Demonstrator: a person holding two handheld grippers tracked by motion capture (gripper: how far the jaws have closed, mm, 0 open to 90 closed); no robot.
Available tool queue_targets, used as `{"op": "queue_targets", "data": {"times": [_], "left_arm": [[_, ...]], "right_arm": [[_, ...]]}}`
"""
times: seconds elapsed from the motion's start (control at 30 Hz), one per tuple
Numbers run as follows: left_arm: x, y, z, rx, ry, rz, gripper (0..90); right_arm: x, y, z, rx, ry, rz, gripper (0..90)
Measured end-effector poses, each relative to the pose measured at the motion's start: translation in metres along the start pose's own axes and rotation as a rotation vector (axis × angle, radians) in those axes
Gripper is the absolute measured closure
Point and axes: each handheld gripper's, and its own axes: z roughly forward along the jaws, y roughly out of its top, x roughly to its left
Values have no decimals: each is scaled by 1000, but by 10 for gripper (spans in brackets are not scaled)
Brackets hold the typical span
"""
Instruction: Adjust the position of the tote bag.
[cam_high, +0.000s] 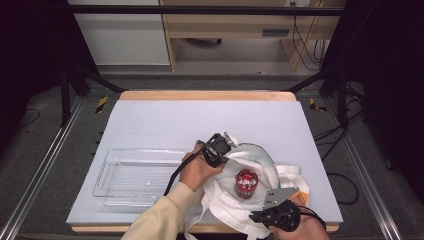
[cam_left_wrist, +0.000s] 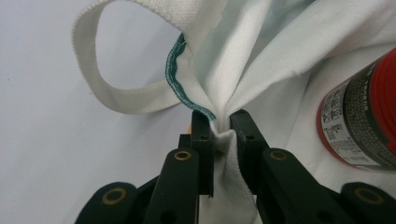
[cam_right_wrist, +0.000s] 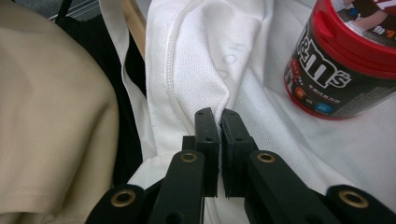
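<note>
A white cloth tote bag (cam_high: 261, 161) with green-stitched edging lies crumpled at the front right of the table. A red-lidded M&M's can (cam_high: 246, 183) stands on the bag's cloth. My left gripper (cam_high: 227, 150) is at the bag's upper left edge. In the left gripper view it (cam_left_wrist: 223, 119) is shut on a bunched fold of the bag (cam_left_wrist: 261, 60) just below the green seam, with the can (cam_left_wrist: 364, 116) at the right. My right gripper (cam_high: 254, 217) is at the bag's front edge. Its jaws (cam_right_wrist: 216, 114) are pinched on a ridge of the bag (cam_right_wrist: 196, 56), with the can (cam_right_wrist: 345, 70) at the upper right.
A clear plastic tray (cam_high: 106, 172) sits at the front left on the pale grey mat (cam_high: 200, 120). A beige sleeve (cam_high: 162, 215) comes in from the bottom, and in the right gripper view it (cam_right_wrist: 51, 116) fills the left side. One bag handle (cam_left_wrist: 93, 84) loops on the mat.
</note>
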Motion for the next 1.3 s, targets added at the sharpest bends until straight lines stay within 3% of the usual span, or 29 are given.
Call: {"op": "queue_targets", "data": {"times": [0.13,0.7,0.87,0.97,1.1,1.3], "left_arm": [[2,1,-3,-9,1,-13,816],[9,0,10,23,-8,-63,815],[5,-3,3,-13,7,-55,774],[4,-8,-6,-55,24,-61,653],[0,-15,-26,-126,13,-78,482],[-8,-30,-62,-200,11,-77,380]], "right_arm": [[1,0,1,7,11,-13,876],[3,-3,9,55,48,-27,877],[-1,-6,10,28,47,0,856],[-2,-5,4,-4,26,10,744],[-1,0,-6,-23,-22,0,585],[-6,9,-23,-54,-90,5,412]]}}
